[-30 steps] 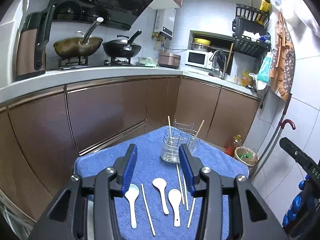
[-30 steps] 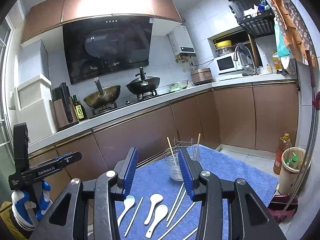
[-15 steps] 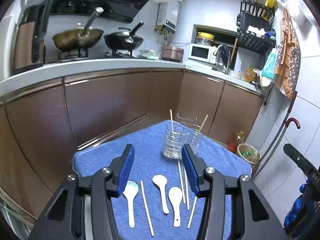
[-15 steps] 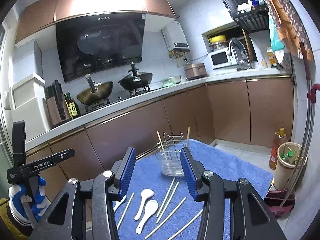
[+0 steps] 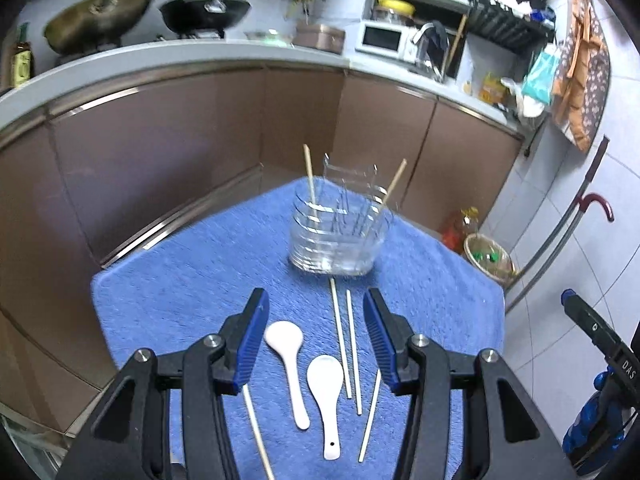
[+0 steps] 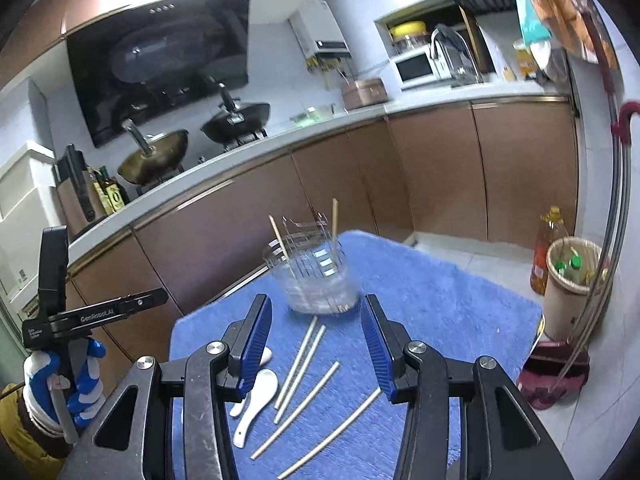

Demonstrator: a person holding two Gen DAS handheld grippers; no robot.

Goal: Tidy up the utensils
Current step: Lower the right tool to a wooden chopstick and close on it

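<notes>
A clear utensil holder with two chopsticks standing in it sits on a blue towel; it also shows in the right wrist view. Two white spoons and several loose chopsticks lie on the towel in front of it. My left gripper is open and empty above the spoons. My right gripper is open and empty above the loose chopsticks, with a white spoon at its left finger.
Brown kitchen cabinets stand behind the towel, with a worktop holding two woks and a microwave. A waste bin and an oil bottle stand on the floor to the right. The towel's edges drop off on all sides.
Both grippers have tilted down and moved closer over the towel; the holder, spoons and chopsticks now look larger. Both stay open. Nothing on the towel has moved.
</notes>
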